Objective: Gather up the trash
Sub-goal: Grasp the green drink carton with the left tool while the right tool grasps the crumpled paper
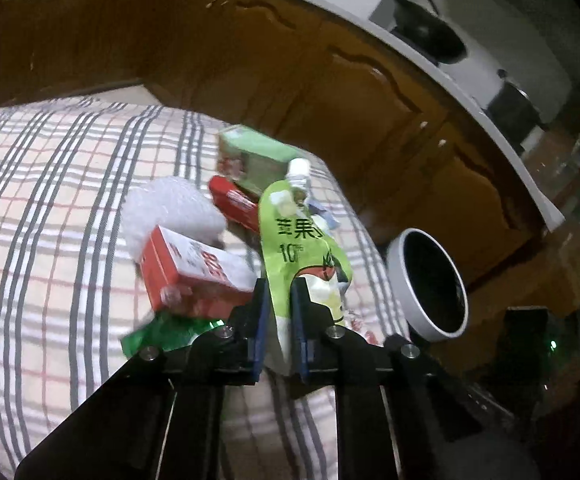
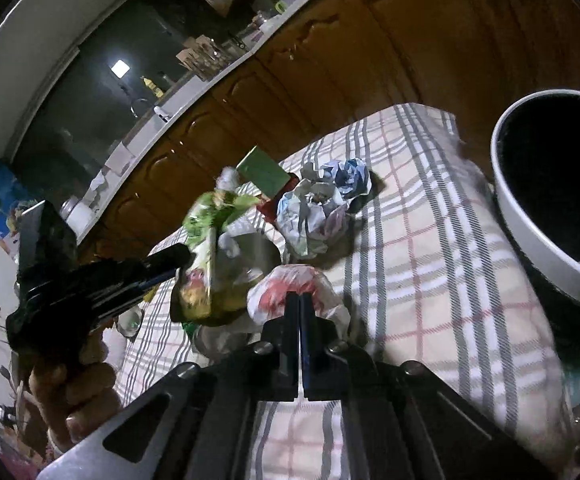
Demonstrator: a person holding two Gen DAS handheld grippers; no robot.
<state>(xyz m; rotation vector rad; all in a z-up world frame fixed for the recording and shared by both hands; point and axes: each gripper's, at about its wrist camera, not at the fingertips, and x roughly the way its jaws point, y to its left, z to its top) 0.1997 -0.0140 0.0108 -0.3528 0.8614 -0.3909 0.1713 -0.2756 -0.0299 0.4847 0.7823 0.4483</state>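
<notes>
My left gripper (image 1: 280, 292) is shut on a green spouted drink pouch (image 1: 297, 236) and holds it upright above the checked cloth; the pouch also shows in the right wrist view (image 2: 206, 248), held by the left gripper (image 2: 178, 264). My right gripper (image 2: 298, 300) is shut on a white and red plastic bag (image 2: 286, 284) lying on the cloth. The white bin with a black inside (image 1: 429, 284) stands at the table's right edge, and in the right wrist view (image 2: 549, 204) at the upper right. Other trash lies behind: a red and white carton (image 1: 190, 268), a red box (image 1: 234, 204), a green box (image 1: 250, 152).
The checked tablecloth (image 1: 50, 200) covers the table. Crumpled paper balls (image 2: 317, 204) lie past the bag. A white plastic wad (image 1: 174, 212) and a green wrapper (image 1: 166, 332) lie by the carton. Wooden cabinets (image 1: 250, 52) with a white counter stand behind.
</notes>
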